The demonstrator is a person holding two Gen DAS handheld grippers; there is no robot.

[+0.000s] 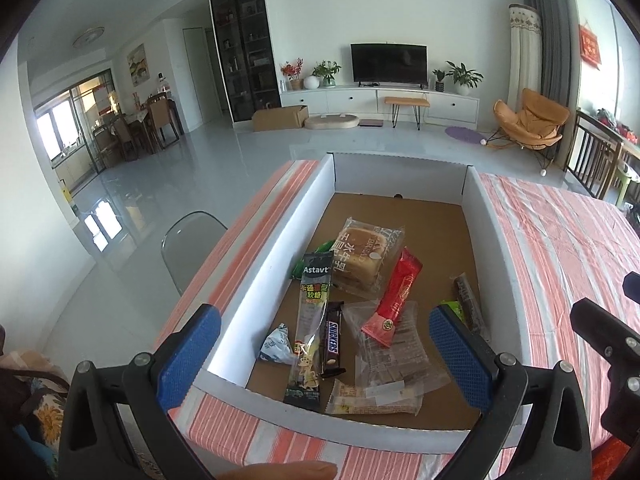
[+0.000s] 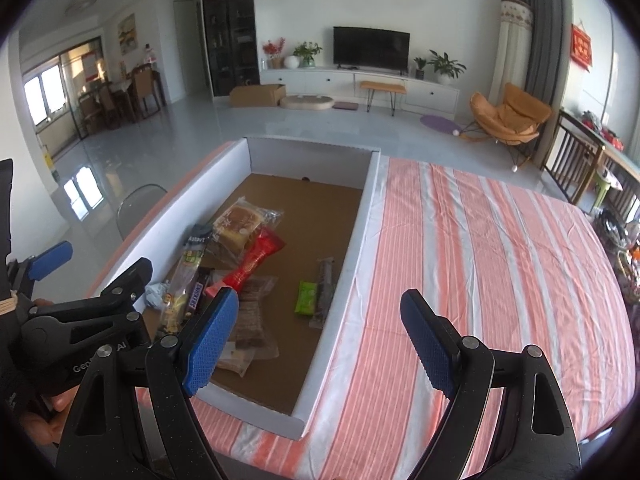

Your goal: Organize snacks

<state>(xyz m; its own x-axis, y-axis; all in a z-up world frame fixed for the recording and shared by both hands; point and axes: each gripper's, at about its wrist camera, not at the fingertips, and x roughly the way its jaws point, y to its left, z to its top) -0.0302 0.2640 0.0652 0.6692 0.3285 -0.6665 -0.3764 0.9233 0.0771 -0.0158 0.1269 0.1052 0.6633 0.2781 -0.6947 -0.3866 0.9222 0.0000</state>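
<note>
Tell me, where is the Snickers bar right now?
The Snickers bar lies flat inside the white-walled box, near its front left corner in the left wrist view, between the long Astavt candy packet and the red wrapper.

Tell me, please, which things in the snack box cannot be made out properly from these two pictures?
- Green packet, left wrist view: mostly hidden under the Astavt strip and the bread pack.
- Clear wafer pack, right wrist view: its near end sits behind the right gripper finger.
- Small white wrapper: print too small to read.
- Box near wall, left wrist view: partly covered by the left gripper.
</note>
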